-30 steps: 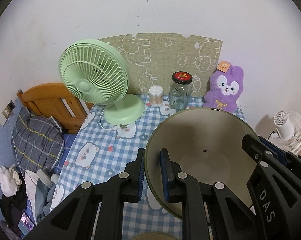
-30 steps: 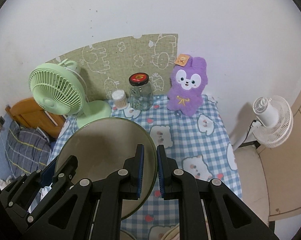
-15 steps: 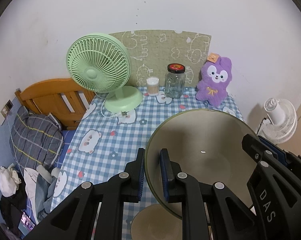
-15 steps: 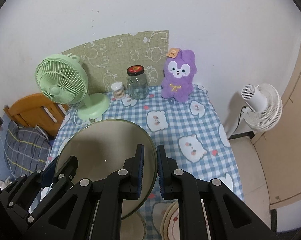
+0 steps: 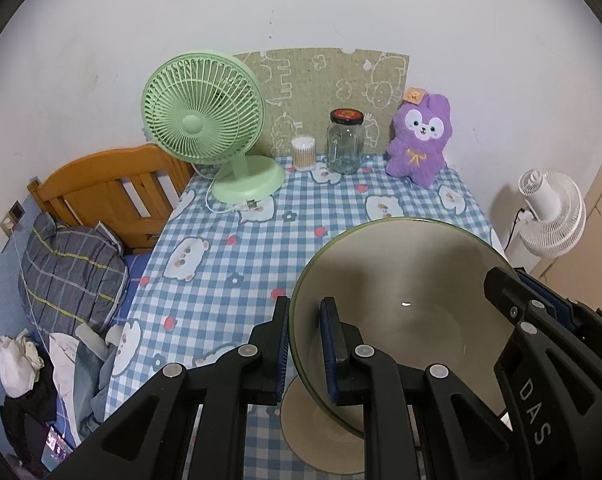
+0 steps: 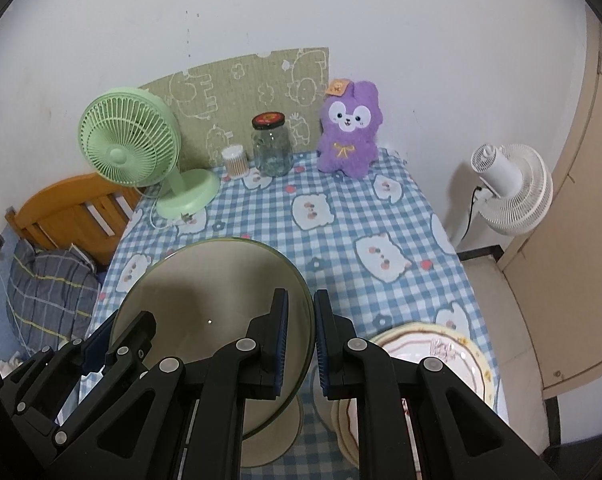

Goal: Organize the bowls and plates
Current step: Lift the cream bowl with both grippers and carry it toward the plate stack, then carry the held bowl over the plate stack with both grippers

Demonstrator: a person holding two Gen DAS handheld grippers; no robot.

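Both tongs angle steeply downward: the left tongs (image 5: 305, 344) clamp the left rim and the right tongs (image 6: 301, 340) the right rim of a large olive-beige ceramic bowl (image 5: 401, 304), held tilted above the near edge of the blue-checked bench (image 5: 261, 248), beside a cream floral plate (image 6: 441, 356).

Home bedroom: wooden bed headboard (image 5: 113, 188), plaid pillow (image 5: 69, 264), plush toy (image 5: 419, 140), green desk fan (image 5: 205, 124) on checked-cloth table (image 5: 237, 256).
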